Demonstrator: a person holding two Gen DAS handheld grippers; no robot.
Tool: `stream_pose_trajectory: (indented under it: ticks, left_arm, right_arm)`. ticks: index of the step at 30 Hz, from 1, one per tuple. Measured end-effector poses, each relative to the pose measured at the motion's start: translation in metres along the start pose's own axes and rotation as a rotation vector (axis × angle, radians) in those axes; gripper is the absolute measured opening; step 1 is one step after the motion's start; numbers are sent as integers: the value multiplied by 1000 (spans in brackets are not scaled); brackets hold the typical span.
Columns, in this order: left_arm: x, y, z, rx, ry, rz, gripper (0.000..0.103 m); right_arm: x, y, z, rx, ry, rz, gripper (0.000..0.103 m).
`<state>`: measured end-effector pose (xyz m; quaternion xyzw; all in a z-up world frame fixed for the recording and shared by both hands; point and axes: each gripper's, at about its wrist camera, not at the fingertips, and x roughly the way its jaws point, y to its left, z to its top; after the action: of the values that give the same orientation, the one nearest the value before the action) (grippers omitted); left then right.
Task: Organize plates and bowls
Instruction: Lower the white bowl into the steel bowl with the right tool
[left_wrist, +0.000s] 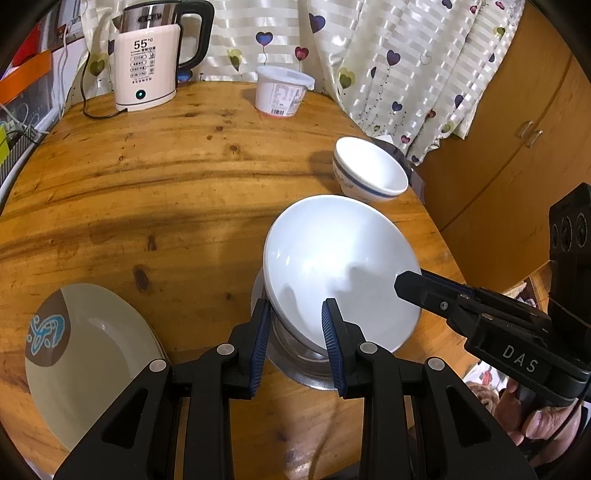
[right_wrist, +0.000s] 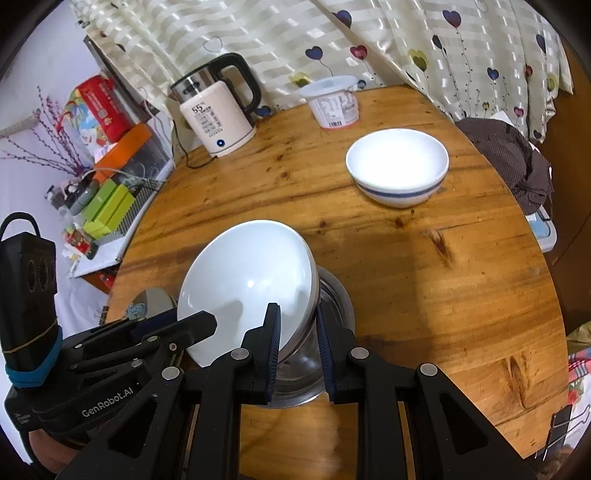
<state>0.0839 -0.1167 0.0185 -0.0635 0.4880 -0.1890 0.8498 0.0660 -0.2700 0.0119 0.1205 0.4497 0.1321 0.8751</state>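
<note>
Held item: a plain white bowl (left_wrist: 341, 269), tilted steeply, its opening facing the left wrist camera and its lower edge resting in a steel bowl (left_wrist: 295, 360) on the round wooden table (left_wrist: 147, 192).
Left gripper (left_wrist: 297, 349): narrowly open, closed down on the near rim of the white bowl; one blue pad sits inside the bowl, the other against its outer wall.
Right gripper (right_wrist: 297, 350): likewise clamped on the white bowl's rim at the opposite side, one pad on the inner face, the other behind the outer wall, above the steel bowl.
Relation of tools: both grip the same bowl from opposite sides; the right gripper's fingertip lies over the bowl's right rim in the left wrist view.
Blue-banded bowl (right_wrist: 397, 171): upright on the table, well apart from the held bowl, toward the far right.
Patterned plate (left_wrist: 85, 363): flat on the table, to the left of the left gripper, near the table edge.
Kettle (left_wrist: 151, 55): upright at the far edge of the table, display reading 55.
Lidded tub (left_wrist: 282, 90): upright beside the curtain (left_wrist: 406, 55), at the far edge of the table.
</note>
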Motion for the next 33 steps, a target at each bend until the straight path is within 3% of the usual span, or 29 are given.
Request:
stream_pose_trajectory:
  ticks: [19, 33]
  left_arm:
    - [18, 3, -9, -4, 66, 2, 30]
    - [19, 0, -9, 18, 67, 12, 30]
  right_arm:
    - [17, -7, -10, 7, 58, -21, 19]
    - [22, -9, -12, 5, 77, -26, 20]
